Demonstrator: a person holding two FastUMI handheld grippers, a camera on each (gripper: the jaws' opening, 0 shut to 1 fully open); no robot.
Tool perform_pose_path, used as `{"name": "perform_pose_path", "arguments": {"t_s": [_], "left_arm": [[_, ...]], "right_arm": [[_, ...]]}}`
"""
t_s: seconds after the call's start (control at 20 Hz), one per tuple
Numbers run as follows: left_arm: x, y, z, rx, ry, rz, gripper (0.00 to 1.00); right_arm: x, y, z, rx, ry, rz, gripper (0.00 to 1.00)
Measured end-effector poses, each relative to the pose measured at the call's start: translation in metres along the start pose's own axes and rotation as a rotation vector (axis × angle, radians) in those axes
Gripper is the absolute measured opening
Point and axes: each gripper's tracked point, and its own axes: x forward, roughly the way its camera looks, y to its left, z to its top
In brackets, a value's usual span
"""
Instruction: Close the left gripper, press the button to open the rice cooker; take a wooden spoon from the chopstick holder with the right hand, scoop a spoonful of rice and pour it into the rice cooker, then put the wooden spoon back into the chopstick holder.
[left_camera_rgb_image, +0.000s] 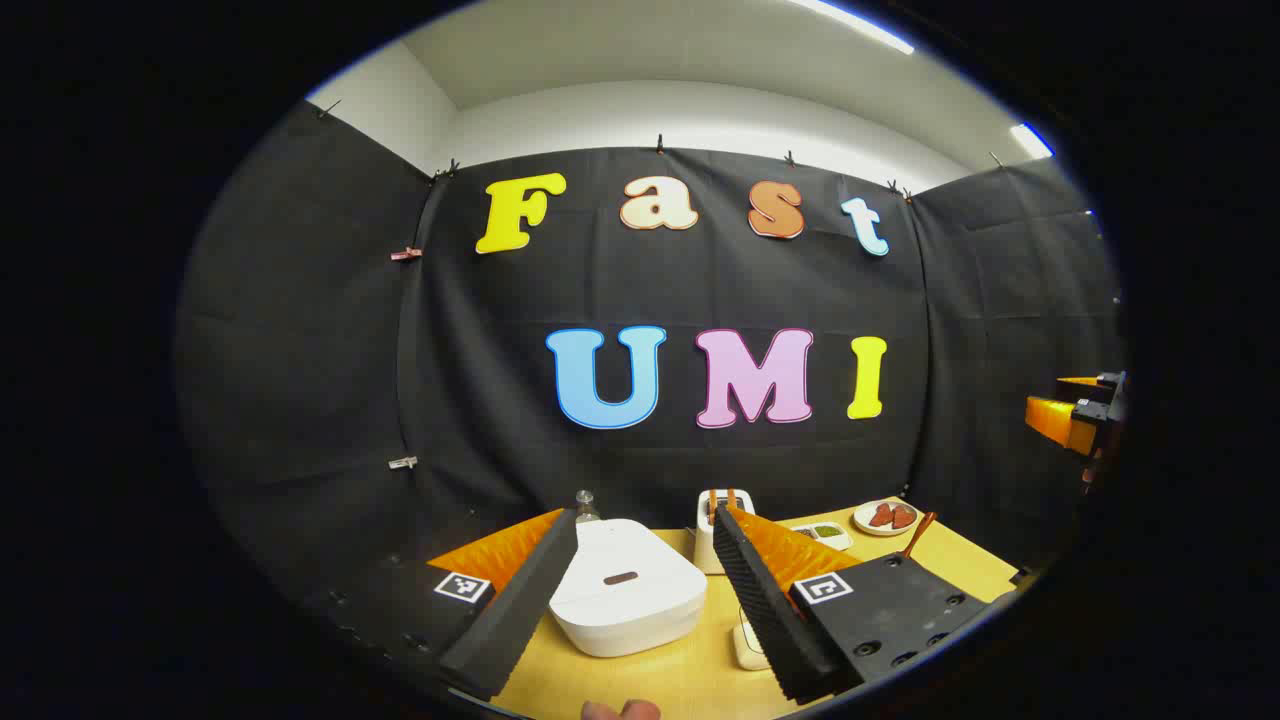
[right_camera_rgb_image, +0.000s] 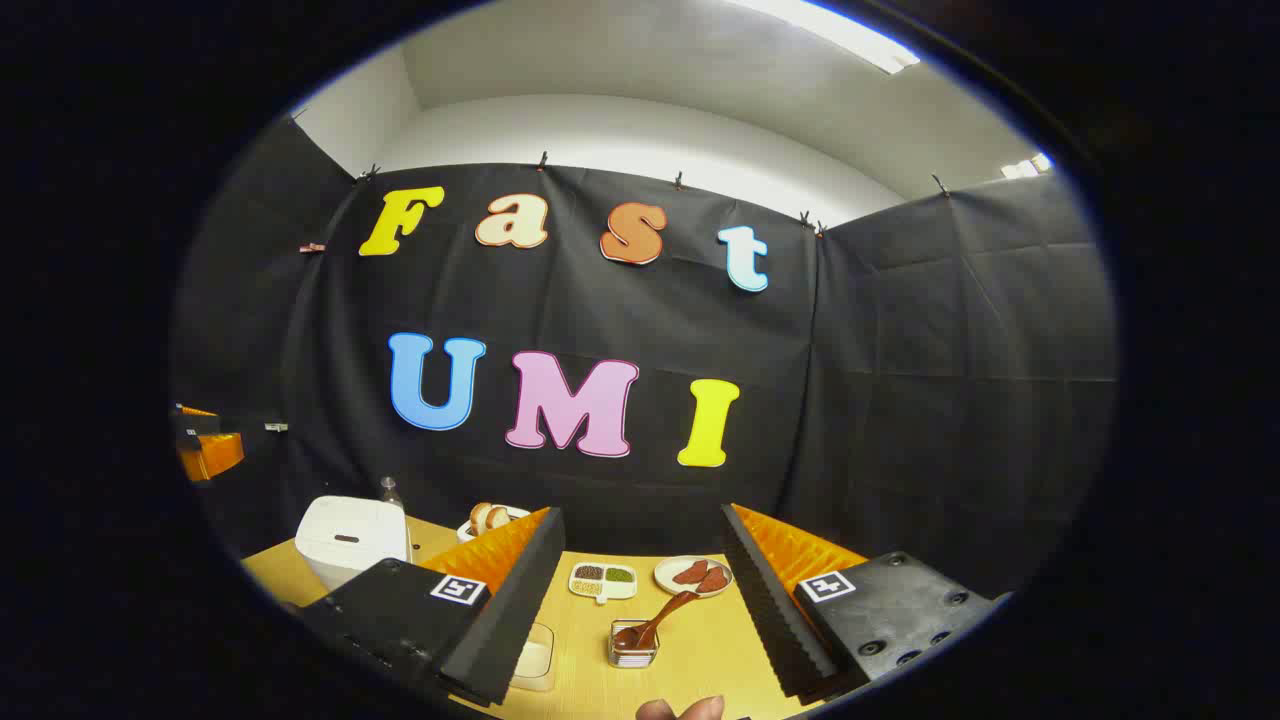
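The white rice cooker (left_camera_rgb_image: 625, 590) stands on the yellow table with its lid down, and a dark button (left_camera_rgb_image: 620, 578) shows on the lid. My left gripper (left_camera_rgb_image: 646, 518) hangs open above and in front of it, one finger on each side. In the right gripper view the cooker (right_camera_rgb_image: 345, 540) is at the far left. The wooden spoon (right_camera_rgb_image: 655, 620) leans in a small clear holder (right_camera_rgb_image: 633, 648) between the fingers of my open right gripper (right_camera_rgb_image: 643, 515), which is raised above it. A shallow white container (right_camera_rgb_image: 530, 655) lies beside the holder, half hidden by a finger.
A plate of red-brown pieces (right_camera_rgb_image: 693, 575) and a divided dish of grains (right_camera_rgb_image: 603, 580) sit near the back wall. A white toaster-like box with brown slices (left_camera_rgb_image: 722, 530) stands right of the cooker, with a bottle (left_camera_rgb_image: 586, 505) behind it. A person's fingertip (left_camera_rgb_image: 620, 710) shows at the bottom.
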Motion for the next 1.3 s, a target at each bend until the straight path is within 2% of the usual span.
{"name": "perform_pose_path", "arguments": {"t_s": [0.3, 1.0, 1.3], "left_arm": [[-0.007, -0.001, 0.006, 0.025, -0.026, 0.011, 0.95], [-0.012, 0.002, 0.007, 0.017, -0.03, 0.009, 0.94], [-0.018, 0.02, 0.007, 0.028, -0.035, 0.024, 0.95]], "right_arm": [[-0.007, 0.003, -0.006, 0.02, 0.014, 0.023, 0.97], [-0.017, -0.002, -0.004, -0.004, 0.008, 0.016, 0.98], [-0.014, 0.008, -0.005, -0.019, 0.012, 0.02, 0.98]]}}
